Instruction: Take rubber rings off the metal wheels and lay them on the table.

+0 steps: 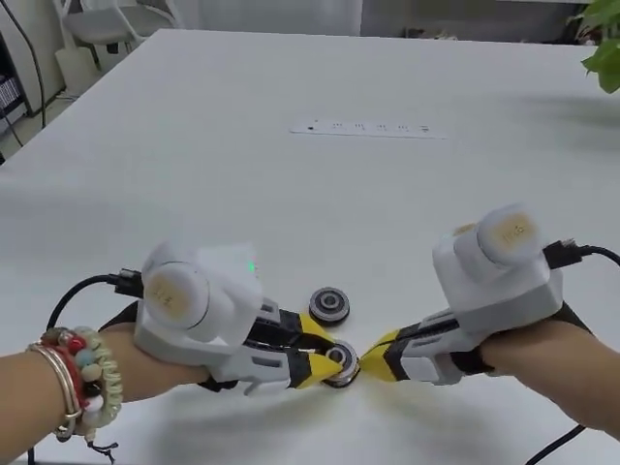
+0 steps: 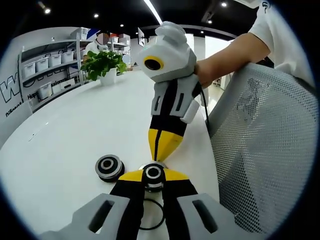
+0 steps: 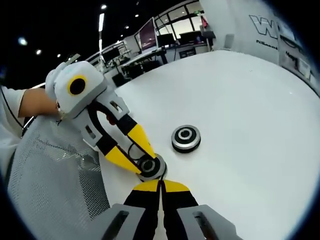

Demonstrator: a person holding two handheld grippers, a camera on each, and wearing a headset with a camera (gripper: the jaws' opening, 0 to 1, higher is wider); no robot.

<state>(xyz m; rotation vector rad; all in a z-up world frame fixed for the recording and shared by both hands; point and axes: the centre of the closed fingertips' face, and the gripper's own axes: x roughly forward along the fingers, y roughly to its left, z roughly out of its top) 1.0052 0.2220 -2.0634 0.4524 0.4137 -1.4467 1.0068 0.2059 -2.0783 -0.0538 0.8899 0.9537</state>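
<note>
A metal wheel (image 1: 341,361) with a black rubber ring sits between the yellow jaws of my left gripper (image 1: 329,364), which is shut on it just above the white table (image 1: 291,194). In the left gripper view the wheel (image 2: 153,173) lies between the jaw tips, and a loose black ring (image 2: 160,215) lies on the table under them. My right gripper (image 1: 373,354) meets the wheel from the right, with its tips (image 3: 161,184) pinched together on the rubber at the wheel's rim (image 3: 150,167). A second ringed wheel (image 1: 329,303) lies flat just beyond.
A white power strip (image 1: 368,128) lies flat mid-table. A potted plant (image 1: 605,48) stands at the far right corner. A grey mesh chair back (image 2: 270,150) is close to the table's near edge. Cables trail from both grippers.
</note>
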